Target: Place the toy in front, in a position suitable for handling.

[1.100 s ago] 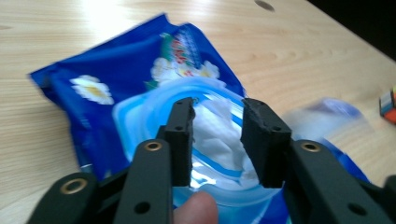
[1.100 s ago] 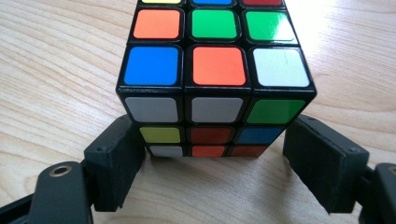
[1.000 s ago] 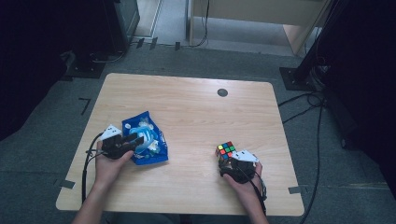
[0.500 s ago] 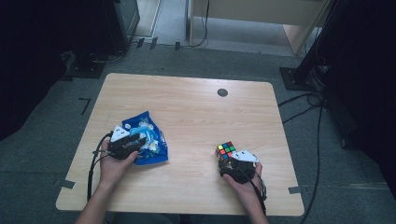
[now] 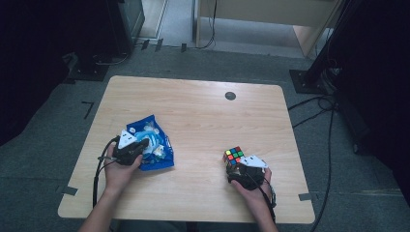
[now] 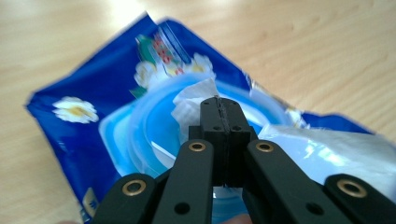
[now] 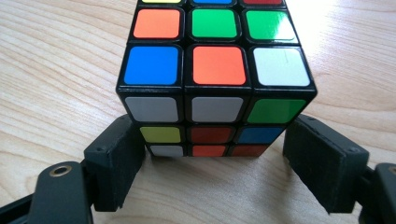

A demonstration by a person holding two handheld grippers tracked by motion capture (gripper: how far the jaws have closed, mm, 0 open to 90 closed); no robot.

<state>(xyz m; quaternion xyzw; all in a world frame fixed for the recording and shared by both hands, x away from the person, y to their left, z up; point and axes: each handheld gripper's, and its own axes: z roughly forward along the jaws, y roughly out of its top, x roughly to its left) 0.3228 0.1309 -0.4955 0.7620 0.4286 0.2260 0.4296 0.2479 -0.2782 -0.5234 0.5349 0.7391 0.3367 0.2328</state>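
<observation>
A blue wet-wipe pack (image 5: 155, 137) with daisy print lies at the table's left; its round lid opening and a white wipe (image 6: 189, 100) show in the left gripper view. My left gripper (image 5: 144, 145) sits over the pack (image 6: 79, 135), and the left gripper (image 6: 219, 109) has its jaws pressed together at the raised peak of the wipe. A scrambled colour cube (image 5: 234, 155) stands at the right front. My right gripper (image 5: 236, 166) is open, and in its own view the right gripper (image 7: 215, 172) has one jaw on each side of the bottom layer of the cube (image 7: 215, 79).
The wooden table (image 5: 203, 116) has a small dark round spot (image 5: 230, 95) near its far edge. Cables (image 5: 329, 113) and dark stand bases lie on the floor to the right and at the back left.
My left gripper moved right from the pack's left edge onto the pack, then drew slightly back. The right gripper and cube have stayed still.
</observation>
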